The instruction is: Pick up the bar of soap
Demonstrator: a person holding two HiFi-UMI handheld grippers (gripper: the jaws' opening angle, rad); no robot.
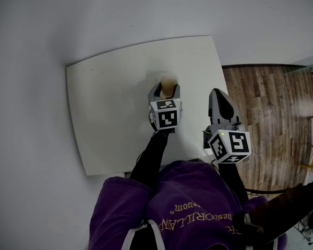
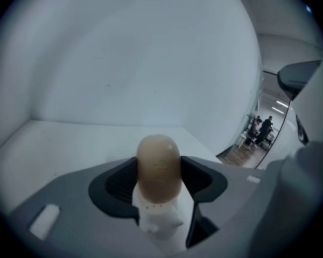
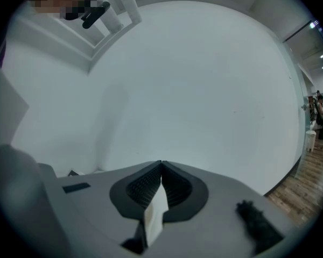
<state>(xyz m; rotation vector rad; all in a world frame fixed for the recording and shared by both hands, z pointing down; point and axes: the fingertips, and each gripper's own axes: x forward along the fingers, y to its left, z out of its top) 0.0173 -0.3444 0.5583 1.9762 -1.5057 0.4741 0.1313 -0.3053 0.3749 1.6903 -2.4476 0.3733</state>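
Note:
The bar of soap point(image 2: 158, 157) is a tan, rounded oval that stands on end between the two black pads of my left gripper point(image 2: 159, 172), which press on its sides. In the head view the soap point(image 1: 168, 84) shows at the tip of the left gripper point(image 1: 167, 91), over the middle of the white table point(image 1: 109, 103). Whether it still touches the tabletop I cannot tell. My right gripper point(image 1: 217, 94) hangs off the table's right edge, its jaws shut together with nothing between them point(image 3: 161, 165).
The square white table stands against a plain white wall. Wooden floor point(image 1: 271, 113) runs to the right of it. Several people point(image 2: 264, 125) stand far off down the room. The person's purple sleeve point(image 1: 188, 202) fills the bottom of the head view.

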